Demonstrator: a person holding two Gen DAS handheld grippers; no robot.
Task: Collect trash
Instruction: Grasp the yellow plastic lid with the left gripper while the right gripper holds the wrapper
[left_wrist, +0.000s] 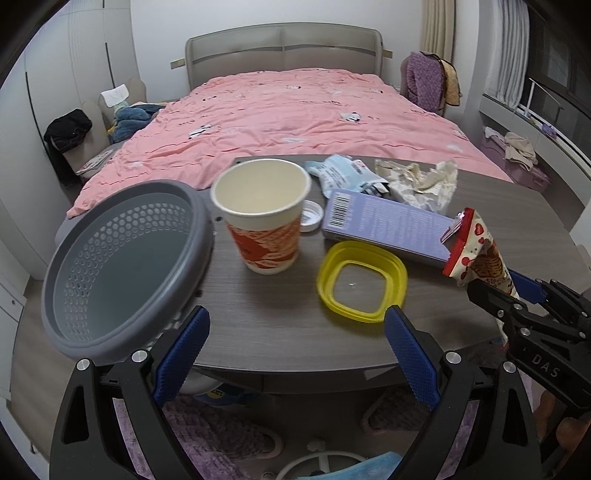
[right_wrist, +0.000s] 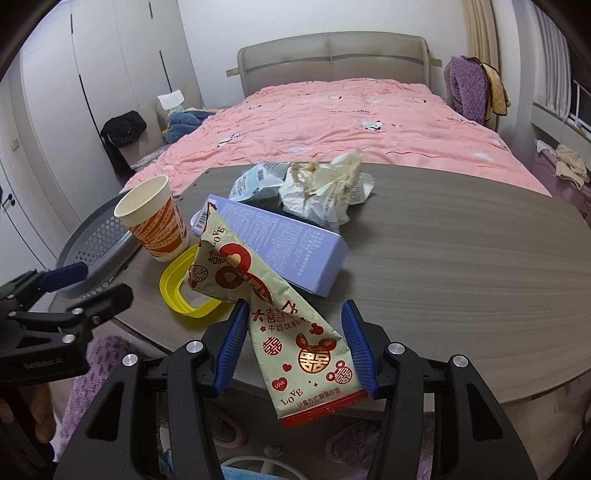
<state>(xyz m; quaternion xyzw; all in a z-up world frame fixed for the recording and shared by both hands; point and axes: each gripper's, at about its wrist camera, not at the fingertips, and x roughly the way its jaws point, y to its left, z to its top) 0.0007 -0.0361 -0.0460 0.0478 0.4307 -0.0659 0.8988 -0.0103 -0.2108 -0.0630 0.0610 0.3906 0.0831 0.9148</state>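
My right gripper (right_wrist: 295, 314) is shut on a cream and red snack wrapper (right_wrist: 306, 354), which hangs clear of the table near its front edge; the wrapper's top flops left over the yellow lid (right_wrist: 173, 284). In the left wrist view the same wrapper (left_wrist: 480, 254) sticks up from the right gripper (left_wrist: 506, 288) at the right. My left gripper (left_wrist: 295, 332) stands open with nothing between its fingers, just right of the grey perforated basket (left_wrist: 122, 258). On the table (right_wrist: 461, 258) are a paper cup (left_wrist: 262, 221), a purple box (left_wrist: 388, 225), crumpled paper (left_wrist: 417, 181) and a blue-white packet (left_wrist: 340, 173).
A white bottle cap (left_wrist: 310, 216) lies behind the cup. A bed with a pink cover (left_wrist: 295, 110) runs along the table's far edge. A chair with purple cloth (left_wrist: 424, 81) stands at the back right. Slippers and a purple rug (left_wrist: 221, 435) lie under the table.
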